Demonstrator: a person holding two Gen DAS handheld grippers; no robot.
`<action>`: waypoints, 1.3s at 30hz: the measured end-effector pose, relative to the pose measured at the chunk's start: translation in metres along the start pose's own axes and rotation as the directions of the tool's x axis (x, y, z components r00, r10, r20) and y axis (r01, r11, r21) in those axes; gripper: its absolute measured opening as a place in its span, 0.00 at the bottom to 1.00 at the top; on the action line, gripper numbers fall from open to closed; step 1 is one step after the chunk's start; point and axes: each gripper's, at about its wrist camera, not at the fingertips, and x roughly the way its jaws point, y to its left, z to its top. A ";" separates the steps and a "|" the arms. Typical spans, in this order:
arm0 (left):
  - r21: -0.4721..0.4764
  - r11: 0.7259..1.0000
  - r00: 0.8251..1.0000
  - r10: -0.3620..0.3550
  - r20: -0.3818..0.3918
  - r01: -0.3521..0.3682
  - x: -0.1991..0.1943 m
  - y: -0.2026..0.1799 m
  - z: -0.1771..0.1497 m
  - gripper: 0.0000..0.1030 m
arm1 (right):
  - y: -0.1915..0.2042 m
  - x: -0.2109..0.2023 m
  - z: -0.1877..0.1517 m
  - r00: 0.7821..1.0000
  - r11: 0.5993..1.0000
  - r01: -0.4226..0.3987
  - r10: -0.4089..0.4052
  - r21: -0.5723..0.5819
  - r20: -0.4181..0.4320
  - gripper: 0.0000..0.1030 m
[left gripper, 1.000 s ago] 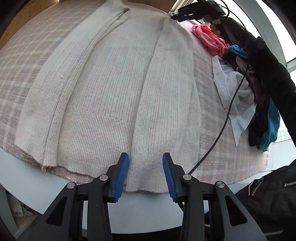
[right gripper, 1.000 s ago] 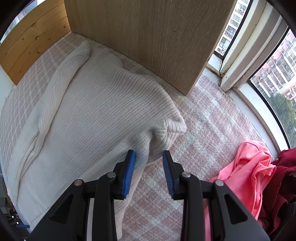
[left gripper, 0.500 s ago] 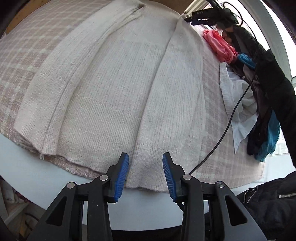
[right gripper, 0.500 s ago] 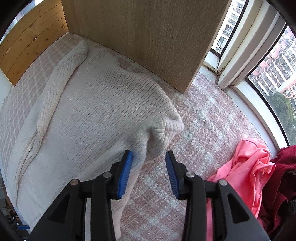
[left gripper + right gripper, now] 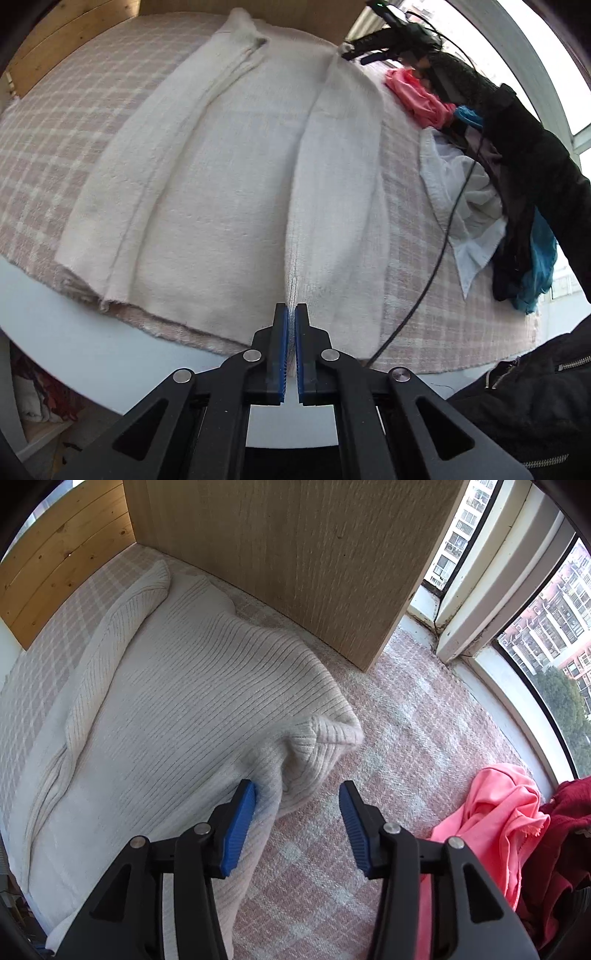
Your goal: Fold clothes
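The left gripper (image 5: 291, 314) has its blue ribbed jaws clenched on the near hem of a cream rib-knit sweater (image 5: 229, 177), pinching the cloth along a raised fold line. The right gripper (image 5: 297, 794), at the sweater's (image 5: 177, 709) far end, has just been opening; its jaws stand released, the left pad touching the bunched knit corner, the right one over bare cloth. The sweater lies flat on a pink-and-white checked woven cover (image 5: 48, 147) spread over a white desk (image 5: 92, 354), both sleeves folded inward along the body. To the right, well apart from the sweater, sits a loose heap of clothes: a coral-pink garment (image 5: 495, 819), a dark red knit (image 5: 565, 834), a crumpled white shirt (image 5: 461, 199) and a teal piece (image 5: 541, 258). A black cable (image 5: 439, 243) trails across the cover. Behind the sweater rises a light wood-grain panel (image 5: 295, 554), with pine boards (image 5: 55, 561) to its left and window frames (image 5: 491, 590) to its right.
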 end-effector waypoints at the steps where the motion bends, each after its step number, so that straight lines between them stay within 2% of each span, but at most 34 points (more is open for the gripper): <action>1: -0.023 1.000 1.000 0.010 -0.013 -0.010 0.004 0.008 0.001 0.03 | -0.001 -0.002 -0.001 1.000 1.000 -0.003 0.003 0.002 -0.002 0.46; 3: -0.021 1.000 0.999 0.019 -0.028 -0.020 0.008 0.014 -0.001 0.03 | -0.002 -0.006 -0.004 1.000 1.000 -0.006 0.006 0.006 -0.002 0.46; 7: -0.009 1.000 0.999 -0.026 -0.046 0.026 0.009 0.004 -0.007 0.04 | -0.001 -0.020 -0.017 1.000 1.000 -0.001 0.001 -0.007 0.008 0.46; 8: -0.015 0.999 0.998 -0.042 -0.050 0.041 0.009 0.001 -0.008 0.05 | -0.001 -0.024 -0.021 1.000 1.000 0.001 0.000 -0.013 0.008 0.46; 9: -0.018 0.999 0.998 -0.036 -0.050 0.035 0.008 0.000 -0.010 0.10 | -0.001 -0.027 -0.025 1.000 1.000 0.002 -0.001 -0.018 0.008 0.46; 10: -0.019 1.000 0.999 0.000 -0.044 -0.001 0.008 0.000 -0.010 0.20 | 0.000 -0.030 -0.029 1.000 1.000 0.003 -0.002 -0.023 0.008 0.46; 11: -0.020 0.999 0.999 0.036 -0.039 -0.037 0.008 0.000 -0.010 0.22 | 0.000 -0.033 -0.034 1.000 1.000 -0.009 0.009 -0.026 0.007 0.46; 14: -0.027 0.990 0.990 0.138 -0.004 -0.138 0.000 0.005 -0.011 0.23 | 0.001 -0.041 -0.052 0.999 0.999 -0.042 0.042 -0.021 0.007 0.46; 16: -0.020 0.990 0.990 0.140 0.016 -0.139 -0.008 0.000 -0.012 0.23 | 0.002 -0.047 -0.056 0.996 0.996 -0.092 0.092 -0.008 -0.015 0.46; 17: 0.001 0.992 0.991 0.128 0.027 -0.128 -0.012 -0.007 -0.013 0.23 | 0.001 -0.046 -0.058 0.992 0.993 -0.122 0.122 0.005 -0.029 0.46; 19: 0.088 0.992 0.996 0.087 0.034 -0.090 -0.011 -0.031 -0.019 0.30 | -0.005 -0.042 -0.082 0.986 0.987 -0.158 0.159 0.034 -0.048 0.46; 21: 0.167 0.984 0.998 0.064 0.021 -0.067 0.000 -0.056 -0.021 0.33 | -0.009 -0.039 -0.088 0.981 0.980 -0.186 0.189 0.067 -0.048 0.46; 25: 0.276 0.958 0.996 0.083 -0.016 -0.075 0.028 -0.089 -0.023 0.34 | -0.016 -0.033 -0.094 0.943 0.935 -0.318 0.329 0.159 -0.047 0.46; 27: 0.288 0.955 0.996 0.086 -0.039 -0.071 0.038 -0.094 -0.024 0.34 | -0.013 -0.034 -0.097 0.943 0.936 -0.317 0.329 0.153 -0.057 0.46; 31: 0.321 0.944 0.994 0.102 -0.041 -0.083 0.047 -0.098 -0.027 0.34 | 0.000 -0.039 -0.107 0.955 0.956 -0.282 0.288 0.086 -0.072 0.46; 34: 0.332 0.941 0.995 0.088 -0.036 -0.071 0.047 -0.097 -0.027 0.32 | 0.009 -0.041 -0.115 0.956 0.959 -0.278 0.281 0.045 -0.088 0.45; 35: 0.326 0.943 0.996 0.080 -0.036 -0.063 0.046 -0.095 -0.026 0.31 | 0.012 -0.042 -0.117 0.955 0.960 -0.279 0.281 0.033 -0.091 0.35; 36: 0.313 0.949 0.997 0.064 -0.040 -0.048 0.045 -0.091 -0.025 0.22 | 0.013 -0.042 -0.117 0.947 0.953 -0.301 0.303 0.037 -0.103 0.17; 37: 0.291 0.956 0.998 0.038 -0.047 -0.023 0.043 -0.085 -0.024 0.05 | 0.013 -0.043 -0.118 0.943 0.949 -0.311 0.315 0.050 -0.107 0.16; 39: 0.242 0.970 0.998 -0.017 -0.053 0.029 0.037 -0.072 -0.020 0.03 | 0.012 -0.049 -0.117 0.944 0.950 -0.306 0.312 0.062 -0.107 0.13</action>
